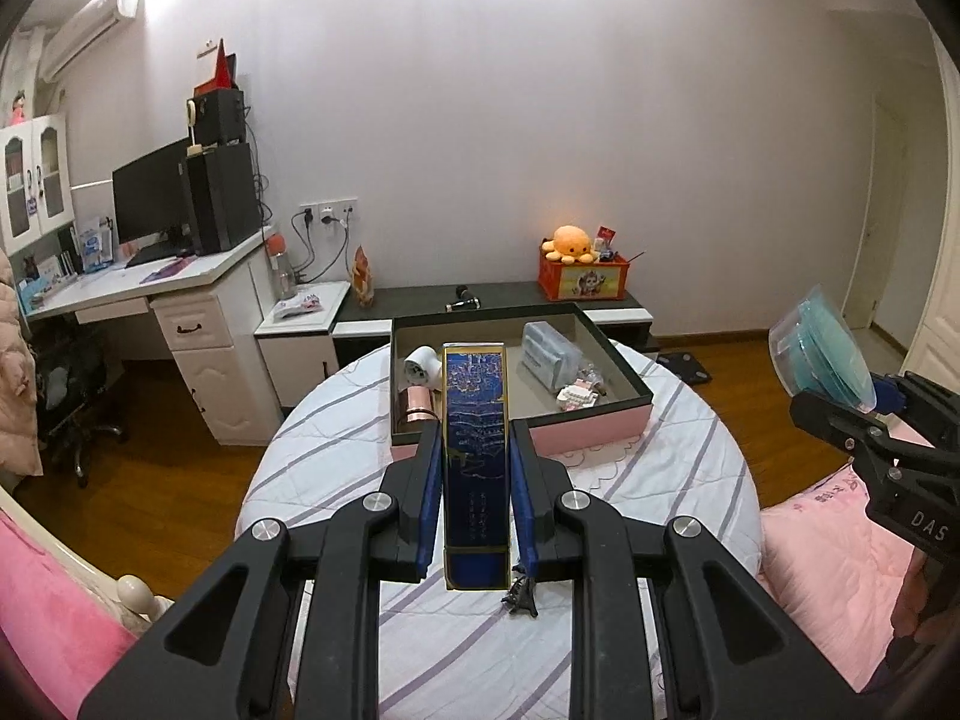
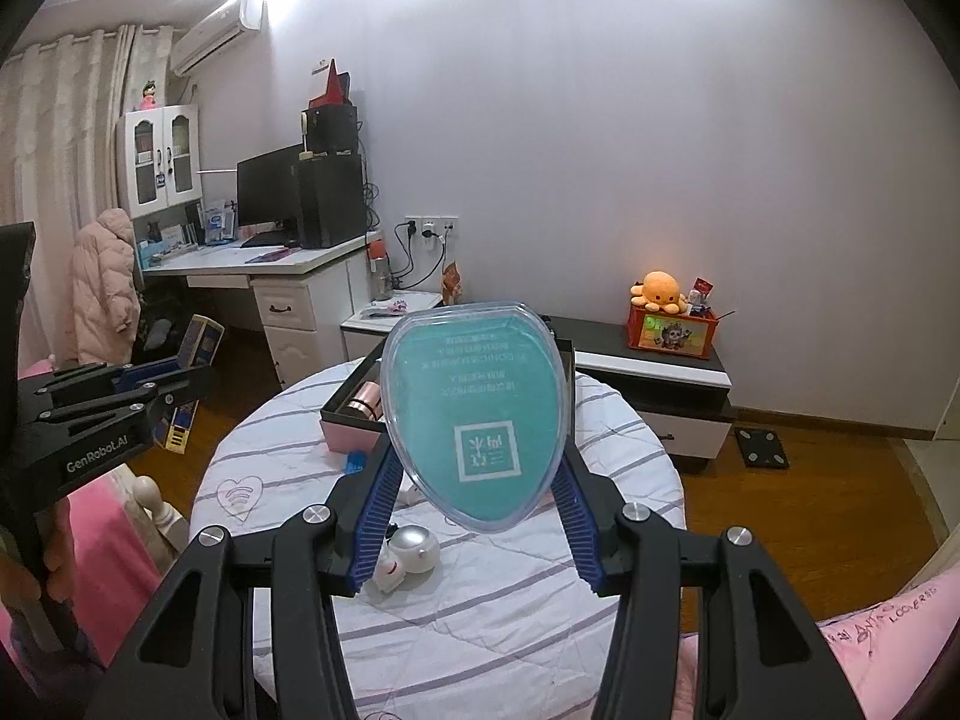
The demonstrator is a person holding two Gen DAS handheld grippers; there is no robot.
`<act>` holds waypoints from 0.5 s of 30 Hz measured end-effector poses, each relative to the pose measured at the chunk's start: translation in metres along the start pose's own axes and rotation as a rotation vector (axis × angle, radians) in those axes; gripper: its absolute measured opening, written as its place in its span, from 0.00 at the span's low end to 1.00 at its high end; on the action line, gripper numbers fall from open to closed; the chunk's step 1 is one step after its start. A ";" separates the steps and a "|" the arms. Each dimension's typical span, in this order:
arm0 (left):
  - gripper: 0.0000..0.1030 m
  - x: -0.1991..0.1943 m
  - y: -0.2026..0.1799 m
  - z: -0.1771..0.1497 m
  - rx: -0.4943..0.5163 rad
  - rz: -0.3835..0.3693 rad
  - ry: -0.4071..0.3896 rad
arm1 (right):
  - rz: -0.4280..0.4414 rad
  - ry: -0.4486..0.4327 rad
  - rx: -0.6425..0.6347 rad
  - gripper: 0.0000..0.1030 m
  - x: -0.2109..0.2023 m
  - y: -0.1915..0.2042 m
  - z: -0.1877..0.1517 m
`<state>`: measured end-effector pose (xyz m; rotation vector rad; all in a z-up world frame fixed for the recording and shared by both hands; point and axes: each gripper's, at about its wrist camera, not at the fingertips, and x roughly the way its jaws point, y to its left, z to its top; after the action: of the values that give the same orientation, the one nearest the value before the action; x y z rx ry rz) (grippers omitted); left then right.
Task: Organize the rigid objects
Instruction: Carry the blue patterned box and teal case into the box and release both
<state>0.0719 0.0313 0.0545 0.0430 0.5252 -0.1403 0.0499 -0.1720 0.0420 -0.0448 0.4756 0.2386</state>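
Observation:
My left gripper (image 1: 474, 450) is shut on a long dark blue box (image 1: 474, 420) with gold print and holds it above the round table, pointing at the open pink-sided storage box (image 1: 600, 426). That box holds a white roll, a copper cylinder (image 1: 414, 405), a clear packet (image 1: 549, 354) and a small pink block toy. My right gripper (image 2: 477, 474) is shut on a teal oval case in clear plastic (image 2: 477, 414), held above the table. The same case (image 1: 822, 354) shows at the right of the left wrist view. The blue box (image 2: 201, 339) shows at the left of the right wrist view.
A small dark Eiffel tower figure (image 1: 521, 594) stands on the striped tablecloth. A round white gadget (image 2: 411, 552) and a small blue item (image 2: 355, 461) lie on the table (image 2: 480, 630). Pink bedding flanks the table. A desk, a low cabinet and an orange box stand along the wall.

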 end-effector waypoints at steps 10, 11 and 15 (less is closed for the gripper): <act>0.20 -0.001 -0.001 -0.001 0.003 0.009 0.001 | 0.010 0.000 0.005 0.50 -0.002 0.001 -0.003; 0.20 -0.001 -0.001 -0.001 0.003 0.008 0.001 | 0.011 0.001 0.002 0.50 -0.001 0.001 -0.003; 0.20 0.006 0.001 0.001 0.001 0.007 0.012 | 0.016 0.008 -0.001 0.50 0.004 0.002 -0.002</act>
<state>0.0779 0.0309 0.0525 0.0465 0.5368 -0.1338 0.0525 -0.1693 0.0384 -0.0435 0.4841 0.2544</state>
